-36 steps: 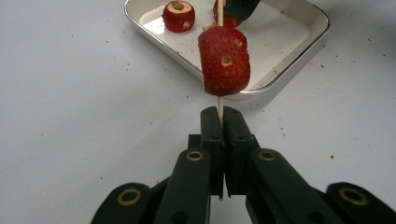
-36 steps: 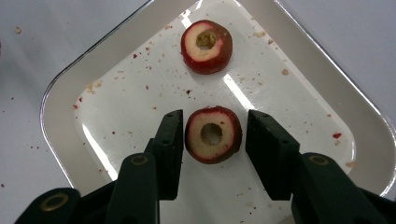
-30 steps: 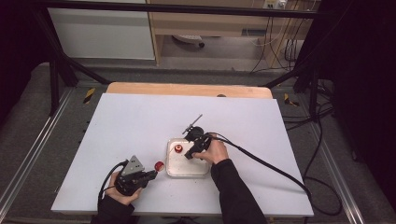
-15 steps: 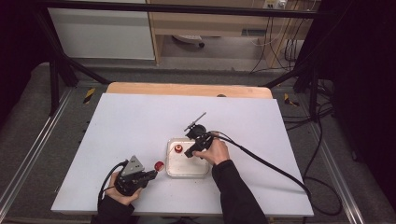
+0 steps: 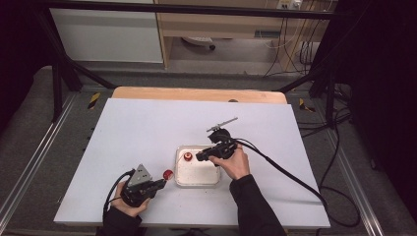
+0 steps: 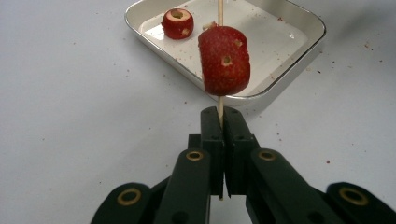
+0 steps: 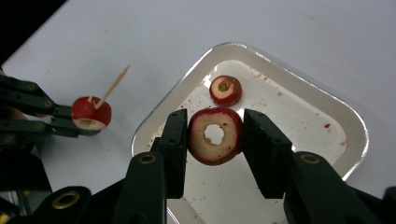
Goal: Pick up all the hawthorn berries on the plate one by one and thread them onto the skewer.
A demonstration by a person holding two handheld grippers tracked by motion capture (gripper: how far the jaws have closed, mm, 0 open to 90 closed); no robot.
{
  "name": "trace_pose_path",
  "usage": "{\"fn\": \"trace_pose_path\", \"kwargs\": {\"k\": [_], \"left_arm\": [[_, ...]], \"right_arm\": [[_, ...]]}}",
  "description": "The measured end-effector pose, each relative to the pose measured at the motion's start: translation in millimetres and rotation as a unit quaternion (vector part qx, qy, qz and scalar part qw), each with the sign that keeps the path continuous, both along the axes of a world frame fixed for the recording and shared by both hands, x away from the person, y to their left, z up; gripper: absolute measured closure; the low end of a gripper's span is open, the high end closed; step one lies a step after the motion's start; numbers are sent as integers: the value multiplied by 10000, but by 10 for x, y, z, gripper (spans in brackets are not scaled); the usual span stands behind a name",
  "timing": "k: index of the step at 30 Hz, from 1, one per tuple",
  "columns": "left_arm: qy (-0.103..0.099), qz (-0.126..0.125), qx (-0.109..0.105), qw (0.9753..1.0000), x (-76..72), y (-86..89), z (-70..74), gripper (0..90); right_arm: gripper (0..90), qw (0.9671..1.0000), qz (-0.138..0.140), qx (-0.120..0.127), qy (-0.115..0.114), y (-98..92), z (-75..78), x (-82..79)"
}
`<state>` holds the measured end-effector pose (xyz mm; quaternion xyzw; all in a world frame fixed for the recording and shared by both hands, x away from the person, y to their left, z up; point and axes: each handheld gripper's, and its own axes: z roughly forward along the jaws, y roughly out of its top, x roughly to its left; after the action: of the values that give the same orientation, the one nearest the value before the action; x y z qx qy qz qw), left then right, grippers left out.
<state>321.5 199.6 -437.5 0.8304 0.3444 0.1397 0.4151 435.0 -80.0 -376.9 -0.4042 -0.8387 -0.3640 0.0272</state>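
A: Noting the left gripper (image 6: 219, 122) first; its jaws are closing tight on a thin wooden skewer (image 6: 220, 105), with one cored red fruit (image 6: 224, 60) already sitting threaded on it; why is it holding so low on the stick?

B: Probably so the pointed end is staying free and steady for the next piece; in the right gripper view that tip (image 7: 116, 80) is angling up and away from the table, just beside the white tray (image 7: 355, 140).

A: And the right gripper (image 7: 215, 135)?

B: Its jaws are clamping a second cored fruit (image 7: 215, 135) by its sides, above the tray; the hole is facing outward, unobstructed, which I'm judging is deliberate, so the skewer can pass straight through.

A: A third fruit (image 7: 225, 90) is lying in the tray, well inside the rim.

B: Likely waiting its turn; the tray is also catching the crumbs; from the high view the two grippers (image 5: 158, 185) (image 5: 201, 157) are sitting apart, tray corner between them.
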Motion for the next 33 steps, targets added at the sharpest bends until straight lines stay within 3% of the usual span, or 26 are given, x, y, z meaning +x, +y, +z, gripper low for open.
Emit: {"fn": "trace_pose_path", "kwargs": {"k": [5, 12, 16, 19, 22, 24, 25, 33], "left_arm": [[-6, -20, 5, 10000, -11, -29, 1, 879], [46, -110, 28, 9999, -27, -107, -2, 879], [104, -125, 12, 9999, -30, -180, -6, 879], [57, -204, -99, 9997, -10, -251, -3, 879], [135, -112, -94, 9998, -39, -314, 35, 879], [92, -97, -114, 9998, -40, -353, 52, 879], [187, -22, -106, 9998, -62, -372, 64, 879], [-10, -142, -354, 9993, -52, -558, 152, 879]], "right_arm": [[619, 9974, -297, 617, -240, -178, -14, -88], [619, 9872, -741, 1340, -437, -435, -126, -225], [619, 9777, -947, 1800, -530, -555, -204, -301], [619, 9675, -1151, 2194, -499, -620, -237, -345], [619, 9586, -1279, 2493, -501, -662, -237, -369], [619, 9546, -1347, 2600, -548, -673, -212, -378], [620, 9520, -1370, 2678, -569, -677, -199, -381], [620, 9328, -1555, 3201, -564, -691, -127, -376]]}}
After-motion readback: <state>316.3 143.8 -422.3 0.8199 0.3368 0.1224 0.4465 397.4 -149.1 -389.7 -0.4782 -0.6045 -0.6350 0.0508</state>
